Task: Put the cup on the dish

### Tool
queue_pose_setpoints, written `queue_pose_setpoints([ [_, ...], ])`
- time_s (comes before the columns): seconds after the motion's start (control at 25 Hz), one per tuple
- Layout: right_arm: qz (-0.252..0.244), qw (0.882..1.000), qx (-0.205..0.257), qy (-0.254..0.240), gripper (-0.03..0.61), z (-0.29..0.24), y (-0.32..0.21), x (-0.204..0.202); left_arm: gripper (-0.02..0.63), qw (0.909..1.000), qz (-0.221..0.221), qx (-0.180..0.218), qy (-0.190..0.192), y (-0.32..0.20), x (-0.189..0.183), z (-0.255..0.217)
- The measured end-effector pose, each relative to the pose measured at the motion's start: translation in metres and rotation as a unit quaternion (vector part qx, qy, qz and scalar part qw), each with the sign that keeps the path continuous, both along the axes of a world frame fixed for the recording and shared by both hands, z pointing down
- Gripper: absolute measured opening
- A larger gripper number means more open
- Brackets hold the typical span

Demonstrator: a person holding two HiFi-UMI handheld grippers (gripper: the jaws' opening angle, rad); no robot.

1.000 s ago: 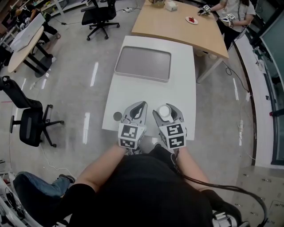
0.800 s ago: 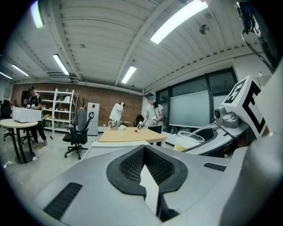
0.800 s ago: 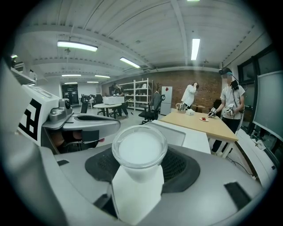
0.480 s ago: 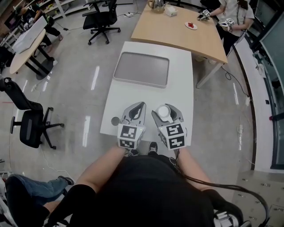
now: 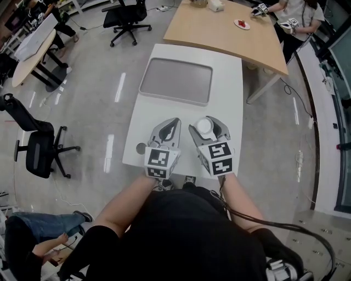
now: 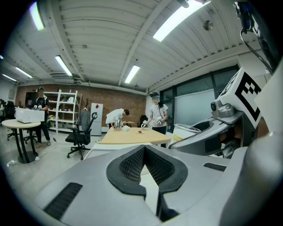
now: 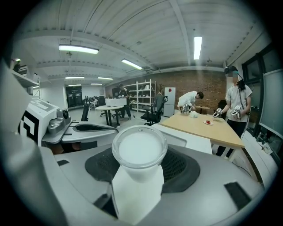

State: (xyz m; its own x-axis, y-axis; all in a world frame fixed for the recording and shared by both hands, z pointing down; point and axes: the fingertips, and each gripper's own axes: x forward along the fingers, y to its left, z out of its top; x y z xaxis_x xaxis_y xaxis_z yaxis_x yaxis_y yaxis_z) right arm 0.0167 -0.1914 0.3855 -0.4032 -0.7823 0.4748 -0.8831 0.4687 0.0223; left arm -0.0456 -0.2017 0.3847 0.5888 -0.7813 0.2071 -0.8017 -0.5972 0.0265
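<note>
A white cup [image 5: 204, 125] sits upright between the jaws of my right gripper [image 5: 207, 125], which is shut on it above the near end of the white table [image 5: 230, 93]. The right gripper view shows the cup [image 7: 139, 152] from above, wedged between the dark pads of the right gripper [image 7: 139, 176]. My left gripper [image 5: 171, 125] hovers beside it on the left, shut and holding nothing; its pads [image 6: 132, 165] meet in a V. A flat grey tray [image 5: 175, 82] lies at the table's far end. A small dark round disc [image 5: 141, 148] rests at the near left corner.
Past the white table stands a wooden table [image 5: 219, 33] with a small plate [image 5: 242, 24] on it; a person [image 5: 299, 11] stands at its far right. Office chairs [image 5: 41, 148] stand on the floor to the left. White table surface shows between grippers and tray.
Both grippers have edged slightly forward over the table's near end, side by side. The cup stays in the right gripper. The head view has shifted a little.
</note>
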Motion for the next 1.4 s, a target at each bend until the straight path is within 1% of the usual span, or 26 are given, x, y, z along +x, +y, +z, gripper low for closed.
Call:
queue_pose_setpoints([
  [0.2,-0.003,1.000,-0.002,0.003,0.242,0.011,-0.040,0.007,0.008,0.9999,-0.009,-0.010,0.002,-0.030,0.002,0.012],
  [0.36,-0.001,1.000,-0.010,0.004,0.241,0.028,-0.076,0.016,0.008,0.9995,-0.020,-0.023,0.009,-0.059,0.007,0.024],
  [0.6,0.001,1.000,-0.020,0.009,0.241,0.057,-0.128,0.022,0.008,0.9990,-0.027,-0.033,0.009,-0.107,0.013,0.045],
  [1.0,0.010,0.999,-0.035,0.025,0.241,0.116,-0.213,0.035,0.008,0.9976,-0.048,-0.049,-0.006,-0.176,0.023,0.092],
  [1.16,0.014,0.999,-0.034,0.031,0.241,0.135,-0.234,0.040,0.008,0.9969,-0.054,-0.057,-0.014,-0.194,0.025,0.116],
  [1.4,0.016,0.999,-0.036,0.028,0.241,0.151,-0.255,0.043,0.008,0.9969,-0.052,-0.053,-0.026,-0.220,0.032,0.138],
])
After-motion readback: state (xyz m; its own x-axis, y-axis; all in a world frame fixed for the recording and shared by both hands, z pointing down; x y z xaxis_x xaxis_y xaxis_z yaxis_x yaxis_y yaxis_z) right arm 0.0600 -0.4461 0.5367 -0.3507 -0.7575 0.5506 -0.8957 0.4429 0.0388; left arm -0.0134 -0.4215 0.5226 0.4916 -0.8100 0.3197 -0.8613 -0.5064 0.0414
